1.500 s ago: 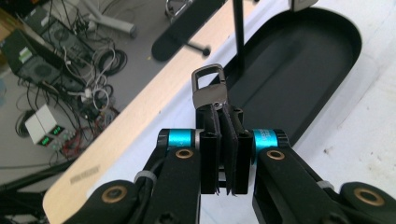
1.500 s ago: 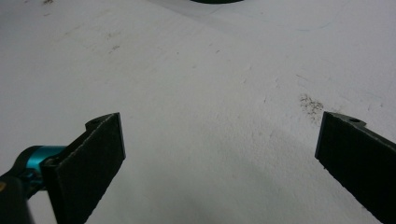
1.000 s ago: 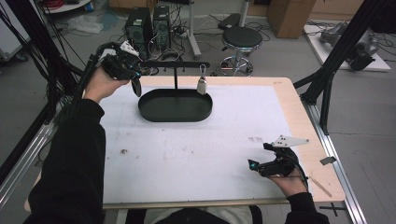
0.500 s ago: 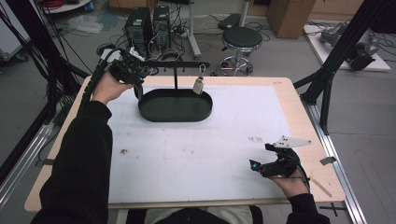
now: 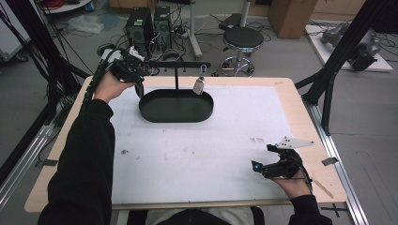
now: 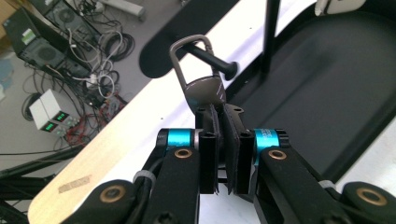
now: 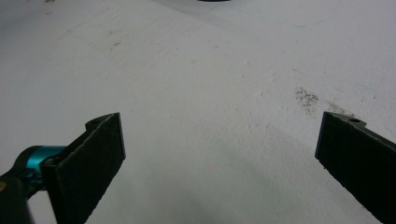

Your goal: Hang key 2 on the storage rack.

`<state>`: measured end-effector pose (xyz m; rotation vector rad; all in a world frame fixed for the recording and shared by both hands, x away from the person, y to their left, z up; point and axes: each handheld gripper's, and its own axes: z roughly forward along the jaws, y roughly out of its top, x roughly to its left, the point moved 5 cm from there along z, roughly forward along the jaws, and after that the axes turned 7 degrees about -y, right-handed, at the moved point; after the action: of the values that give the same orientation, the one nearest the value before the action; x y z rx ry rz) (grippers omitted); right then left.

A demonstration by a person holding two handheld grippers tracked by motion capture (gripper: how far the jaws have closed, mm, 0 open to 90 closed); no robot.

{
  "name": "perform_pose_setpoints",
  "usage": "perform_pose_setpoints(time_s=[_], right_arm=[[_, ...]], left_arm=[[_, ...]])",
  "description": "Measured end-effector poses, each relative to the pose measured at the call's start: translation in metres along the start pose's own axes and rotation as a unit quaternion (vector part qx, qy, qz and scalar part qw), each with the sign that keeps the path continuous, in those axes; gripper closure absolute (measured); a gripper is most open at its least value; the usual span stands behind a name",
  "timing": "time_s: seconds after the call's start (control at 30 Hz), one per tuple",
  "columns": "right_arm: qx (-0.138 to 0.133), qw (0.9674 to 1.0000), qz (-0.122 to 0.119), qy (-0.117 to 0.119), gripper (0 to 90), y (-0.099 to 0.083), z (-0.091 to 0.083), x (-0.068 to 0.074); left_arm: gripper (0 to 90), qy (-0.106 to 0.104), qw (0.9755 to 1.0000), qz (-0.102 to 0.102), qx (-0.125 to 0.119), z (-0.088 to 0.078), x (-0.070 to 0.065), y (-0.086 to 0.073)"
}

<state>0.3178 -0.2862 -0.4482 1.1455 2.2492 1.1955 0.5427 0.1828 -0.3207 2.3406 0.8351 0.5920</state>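
A black stand rises from an oval black tray (image 5: 155, 116), and its cross bar (image 5: 180, 64) carries short pegs. My left gripper (image 5: 136, 77) is at the bar's left end. In the left gripper view, the left gripper (image 6: 223, 109) is shut on a grey metal tag (image 6: 204, 88). The tag's clip loop (image 6: 183, 45) sits around a black peg (image 6: 219, 64). A second, pale tag (image 5: 199, 86) hangs from the bar's right part, above the tray. My right gripper (image 5: 267, 166) rests low near the table's front right, open, over the bare white mat (image 7: 210, 93).
The white mat (image 5: 202, 145) covers most of the wooden table (image 5: 300, 108). A black frame leg (image 5: 328, 89) stands at the right edge and cables run along the left. A stool (image 5: 241, 40) and computer cases stand on the floor behind the table.
My left gripper has edged slightly right toward the bar's left end with the grey tag. The pale hanging tag has swung a little. The right gripper has stayed put.
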Motion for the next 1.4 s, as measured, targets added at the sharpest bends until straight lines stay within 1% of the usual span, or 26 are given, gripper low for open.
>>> perform_pose_setpoints(time_s=[0.07,0.13,0.23,0.27,0.3,0.33,0.37,0.4,0.43,0.47,0.5,0.53,0.6,0.67,0.7,0.73,0.77,0.87,0.9,1.0,1.07,1.17,1.23,1.3,1.33,1.4], right_arm=[[0.001,1.0000,0.000,0.000,0.8,-0.001,0.000,0.000],[0.000,1.0000,0.002,0.002,0.8,0.000,-0.001,0.000],[-0.006,1.0000,0.001,-0.002,0.8,0.000,-0.002,-0.001],[-0.005,1.0000,0.003,-0.003,0.8,0.000,-0.002,-0.001],[-0.008,1.0000,0.003,-0.005,0.8,0.001,-0.002,-0.002],[-0.009,0.9999,0.007,-0.004,0.8,0.001,-0.002,-0.002],[-0.008,0.9999,0.007,-0.003,0.8,0.001,-0.002,-0.002],[-0.008,0.9999,0.008,-0.004,0.8,0.001,-0.002,-0.002],[-0.008,0.9999,0.009,-0.004,0.8,0.001,-0.002,-0.003],[-0.008,0.9999,0.009,-0.004,0.8,0.001,-0.002,-0.003],[-0.008,0.9999,0.008,-0.004,0.8,0.001,-0.001,-0.002],[-0.009,0.9999,0.007,-0.005,0.8,0.001,-0.001,-0.002],[-0.008,0.9999,0.007,-0.003,0.8,0.001,-0.001,-0.001],[-0.010,0.9999,0.006,-0.002,0.7,0.002,0.000,-0.001],[-0.010,0.9999,0.006,-0.001,0.8,0.003,0.000,-0.001],[-0.008,0.9999,0.009,0.000,0.8,0.003,0.001,0.000],[-0.011,0.9999,0.006,0.000,0.8,0.003,0.002,-0.001],[-0.008,1.0000,0.005,0.002,0.8,0.004,0.003,0.000],[-0.008,1.0000,0.005,0.002,0.8,0.004,0.004,0.000],[-0.007,1.0000,0.004,0.003,0.8,0.005,0.005,-0.001],[-0.007,1.0000,0.005,0.003,0.8,0.005,0.006,-0.001],[-0.006,1.0000,0.006,0.004,0.8,0.006,0.007,0.000],[-0.006,1.0000,0.004,0.004,0.8,0.007,0.008,0.000],[-0.005,1.0000,0.004,0.005,0.8,0.008,0.009,0.000],[-0.003,1.0000,0.003,0.007,0.8,0.008,0.010,0.001],[-0.003,1.0000,0.001,0.007,0.8,0.008,0.011,0.001]], left_arm=[[84.6,0.006,1.0000,0.003,-0.004,0.003,0.002,0.000],[84.5,0.005,1.0000,0.004,-0.006,0.006,0.004,0.000],[84.0,-0.005,0.9999,0.001,-0.014,0.008,0.005,-0.002],[82.5,-0.003,0.9999,0.002,-0.014,0.008,0.005,-0.002],[77.4,0.003,0.9999,0.000,-0.016,0.007,0.005,-0.002],[74.8,0.000,0.9997,-0.008,-0.022,0.004,0.006,-0.002],[70.2,-0.015,0.9991,-0.020,-0.033,0.002,0.007,-0.002],[61.8,-0.033,0.9981,-0.030,-0.042,0.000,0.006,-0.002],[51.3,-0.031,0.9981,-0.028,-0.046,-0.002,0.006,-0.002],[42.7,-0.026,0.9983,-0.024,-0.046,-0.003,0.005,-0.001],[35.3,-0.028,0.9982,-0.024,-0.047,-0.004,0.003,-0.002],[30.5,-0.038,0.9980,-0.020,-0.047,-0.006,0.001,-0.002],[18.8,-0.048,0.9975,-0.020,-0.047,-0.007,-0.001,-0.002],[12.4,-0.064,0.9965,-0.024,-0.049,-0.008,-0.004,-0.002],[9.8,-0.067,0.9963,-0.027,-0.048,-0.008,-0.004,-0.003],[7.7,-0.061,0.9967,-0.034,-0.043,-0.008,-0.004,-0.003],[6.6,-0.058,0.9965,-0.042,-0.042,-0.009,-0.003,-0.003],[4.1,-0.076,0.9937,-0.056,-0.060,-0.014,-0.005,-0.005],[1.7,-0.082,0.9929,-0.058,-0.063,-0.015,-0.006,-0.007],[1.7,-0.105,0.9895,-0.064,-0.075,-0.020,-0.011,-0.011],[1.7,-0.111,0.9877,-0.068,-0.086,-0.023,-0.014,-0.015],[1.7,-0.119,0.9858,-0.069,-0.096,-0.027,-0.019,-0.021],[1.7,-0.130,0.9834,-0.071,-0.105,-0.030,-0.022,-0.026],[1.7,-0.129,0.9830,-0.071,-0.109,-0.033,-0.023,-0.031],[1.7,-0.133,0.9821,-0.075,-0.111,-0.033,-0.024,-0.033],[1.7,-0.135,0.9814,-0.077,-0.112,-0.035,-0.025,-0.039]])
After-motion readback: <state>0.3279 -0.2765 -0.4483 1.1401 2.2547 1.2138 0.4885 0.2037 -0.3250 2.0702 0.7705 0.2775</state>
